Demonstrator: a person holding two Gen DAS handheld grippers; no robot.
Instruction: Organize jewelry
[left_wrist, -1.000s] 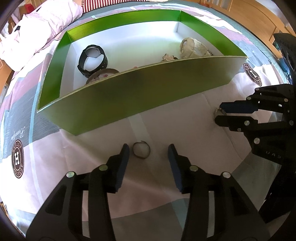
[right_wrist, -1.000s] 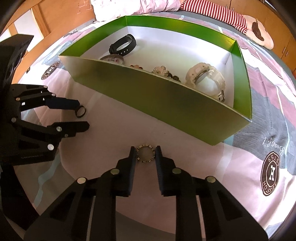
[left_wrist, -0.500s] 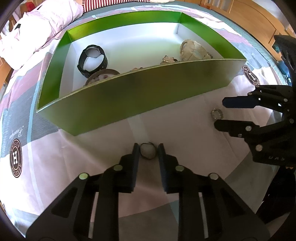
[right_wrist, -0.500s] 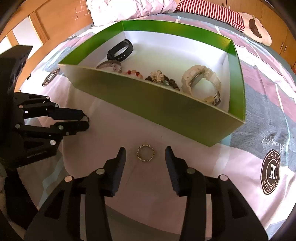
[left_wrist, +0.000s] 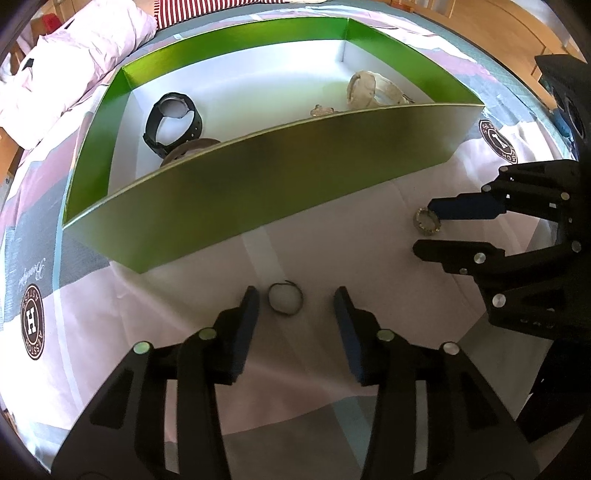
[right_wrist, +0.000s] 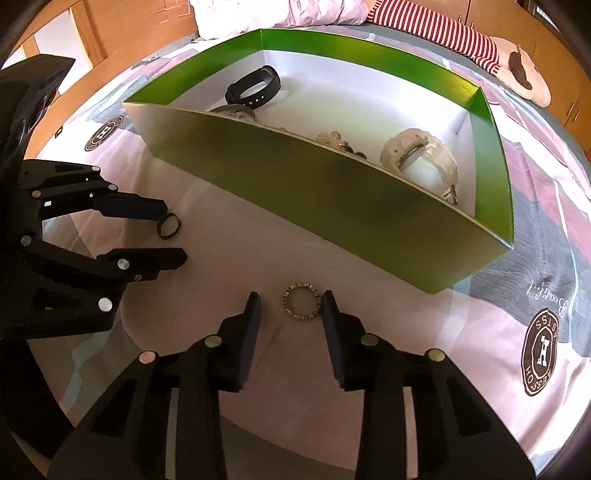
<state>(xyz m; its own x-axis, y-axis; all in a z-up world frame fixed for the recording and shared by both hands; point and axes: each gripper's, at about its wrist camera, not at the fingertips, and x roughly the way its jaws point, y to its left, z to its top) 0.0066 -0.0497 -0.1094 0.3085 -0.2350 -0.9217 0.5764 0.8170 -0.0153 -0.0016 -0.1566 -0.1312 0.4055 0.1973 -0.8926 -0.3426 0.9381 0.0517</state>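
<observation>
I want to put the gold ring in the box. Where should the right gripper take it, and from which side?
Take the gold ring across its outer edge, coming from above. It lies flat on the bedsheet, so only the rim offers opposite faces. The right gripper already straddles it, jaws closing, the right pad near the rim, not yet pinching. Lower the tips to the sheet first.

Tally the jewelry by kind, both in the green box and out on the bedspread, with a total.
Watches: 2, black and cream, both boxed.
Bracelets: 2, brown bangle and bead bracelet, boxed, partly hidden by the wall.
Rings: 2, dark and studded, both on the bedspread.
Total: 6
</observation>
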